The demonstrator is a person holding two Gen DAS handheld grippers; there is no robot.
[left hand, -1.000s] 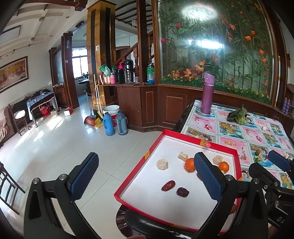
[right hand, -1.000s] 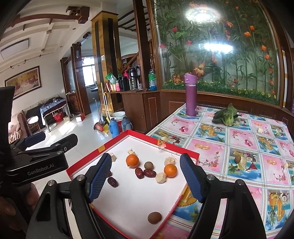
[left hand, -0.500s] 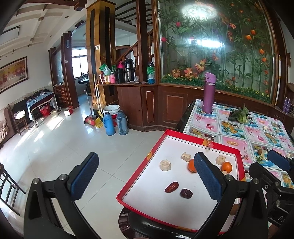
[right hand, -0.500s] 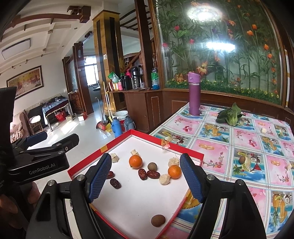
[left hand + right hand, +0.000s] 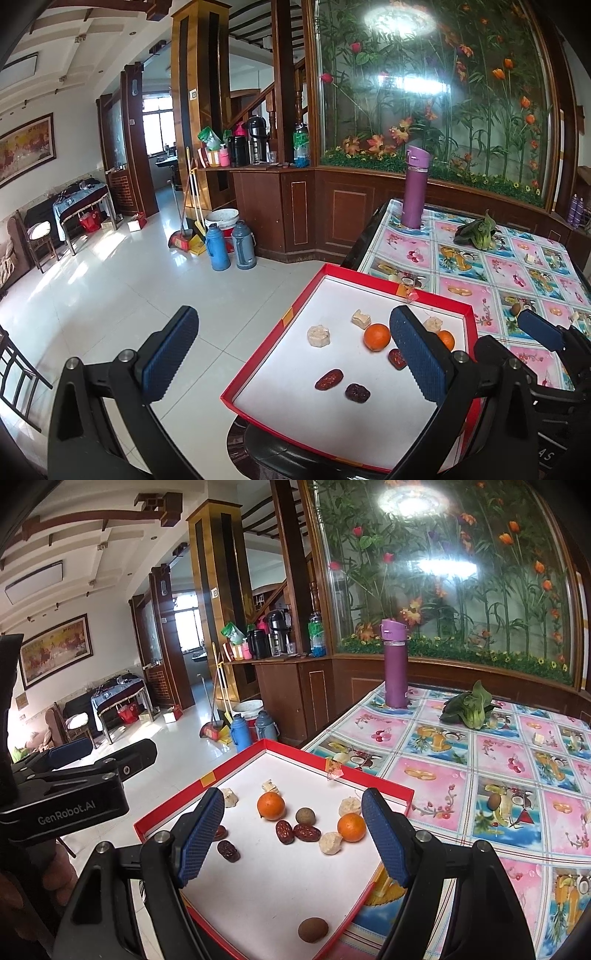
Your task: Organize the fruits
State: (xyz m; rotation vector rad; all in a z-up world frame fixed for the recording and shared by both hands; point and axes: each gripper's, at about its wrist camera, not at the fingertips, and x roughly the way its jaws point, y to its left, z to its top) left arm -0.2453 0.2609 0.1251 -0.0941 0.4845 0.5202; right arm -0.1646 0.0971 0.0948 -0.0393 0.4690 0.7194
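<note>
A red-rimmed tray (image 5: 373, 780) (image 5: 258, 354) with a white floor sits at the table's left edge. In it lie two oranges (image 5: 271, 805) (image 5: 351, 827), several dark red dates (image 5: 284, 831) (image 5: 328, 379), pale chunks (image 5: 330, 843) (image 5: 318, 336) and two brown round fruits (image 5: 305, 816) (image 5: 313, 929). My right gripper (image 5: 291, 843) hangs open above the tray's near part, holding nothing. Open and empty too, my left gripper (image 5: 293, 363) hovers over the tray's left rim, with one finger out over the floor. An orange (image 5: 376, 336) shows beside its right finger.
A purple bottle (image 5: 395, 664) and a leafy green vegetable (image 5: 469, 709) stand at the far side of the patterned tablecloth (image 5: 498, 760). A small brown fruit (image 5: 493, 802) lies on the cloth right of the tray. Thermos flasks (image 5: 231, 249) stand on the tiled floor.
Both grippers have drifted slightly, so the tray and fruits sit a little further right and up in the views. Jaws stay open; no fruit has moved.
</note>
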